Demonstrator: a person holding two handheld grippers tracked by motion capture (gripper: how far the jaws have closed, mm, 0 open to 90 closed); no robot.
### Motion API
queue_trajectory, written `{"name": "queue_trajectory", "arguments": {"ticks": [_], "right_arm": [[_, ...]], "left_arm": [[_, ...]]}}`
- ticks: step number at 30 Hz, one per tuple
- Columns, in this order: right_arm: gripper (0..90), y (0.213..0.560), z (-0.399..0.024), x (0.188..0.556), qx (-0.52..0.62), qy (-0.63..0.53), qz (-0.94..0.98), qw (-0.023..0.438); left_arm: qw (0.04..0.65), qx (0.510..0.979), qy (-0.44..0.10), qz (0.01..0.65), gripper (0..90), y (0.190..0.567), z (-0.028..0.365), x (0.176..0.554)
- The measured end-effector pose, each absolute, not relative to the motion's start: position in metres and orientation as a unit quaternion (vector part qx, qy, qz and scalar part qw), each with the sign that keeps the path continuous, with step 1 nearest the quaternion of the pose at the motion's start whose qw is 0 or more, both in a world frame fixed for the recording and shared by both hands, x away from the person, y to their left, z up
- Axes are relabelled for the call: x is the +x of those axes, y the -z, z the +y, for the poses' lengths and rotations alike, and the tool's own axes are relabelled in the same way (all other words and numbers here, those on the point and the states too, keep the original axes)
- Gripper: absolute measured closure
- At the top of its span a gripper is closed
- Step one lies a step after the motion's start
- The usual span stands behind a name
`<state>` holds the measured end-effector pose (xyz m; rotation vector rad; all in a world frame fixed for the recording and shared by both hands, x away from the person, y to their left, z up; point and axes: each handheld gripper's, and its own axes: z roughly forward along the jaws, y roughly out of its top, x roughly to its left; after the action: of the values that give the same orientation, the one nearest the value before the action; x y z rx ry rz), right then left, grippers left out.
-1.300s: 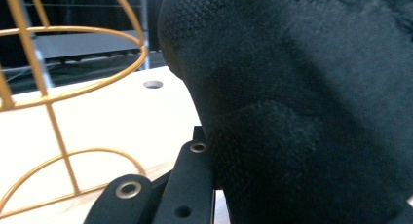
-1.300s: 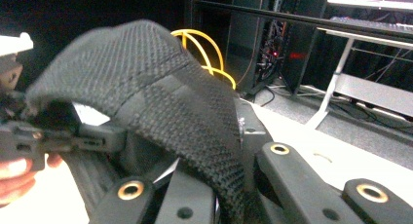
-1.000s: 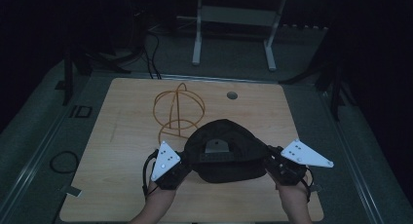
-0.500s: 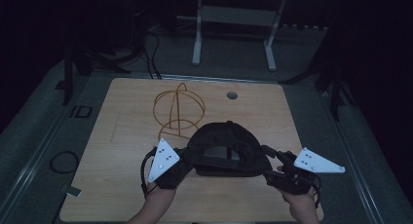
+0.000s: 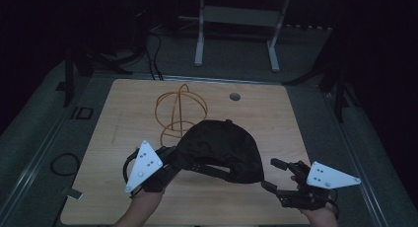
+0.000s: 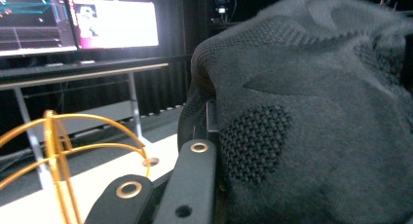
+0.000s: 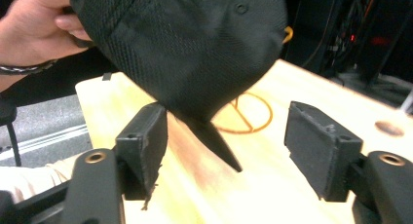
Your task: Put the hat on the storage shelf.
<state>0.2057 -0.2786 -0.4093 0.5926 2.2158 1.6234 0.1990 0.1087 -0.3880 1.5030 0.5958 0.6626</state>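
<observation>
Wooden table [image 5: 123, 118] in a dark room. At left, the left gripper [image 5: 165, 165] clamps a black cap [image 5: 219, 150] (raised above a gold wire stand [image 5: 180, 108]). Right gripper [image 5: 273, 175], jaws just opening, stands parted beside the cap's brim.

High view looked down over the table [image 5: 123, 103]; both gripper views sat close, sharing the black cap [image 5: 222, 148].

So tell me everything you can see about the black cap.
The black fabric baseball cap has a domed crown with a top button, mesh-knit panels and a stiff brim. It hangs lifted off the wooden table, beside the gold wire stand. The left gripper is shut on its edge; the right gripper, jaws just opened, has let go.
</observation>
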Motion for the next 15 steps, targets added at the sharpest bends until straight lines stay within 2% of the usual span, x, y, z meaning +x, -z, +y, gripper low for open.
{"name": "queue_trajectory", "arguments": {"ticks": [3,10,15], "right_arm": [[35.9,0.399,-0.280,0.202,0.194,-0.572,0.773,0.192],[37.6,0.373,-0.283,0.200,0.163,-0.616,0.747,0.189],[37.7,0.359,-0.260,0.201,0.125,-0.607,0.761,0.192]], "left_arm": [[0.643,0.663,-0.286,0.254,89.1,0.392,0.120,0.200],[0.665,0.656,-0.260,0.244,89.0,0.403,0.146,0.201],[0.677,0.664,-0.223,0.225,89.0,0.412,0.155,0.203]]}}
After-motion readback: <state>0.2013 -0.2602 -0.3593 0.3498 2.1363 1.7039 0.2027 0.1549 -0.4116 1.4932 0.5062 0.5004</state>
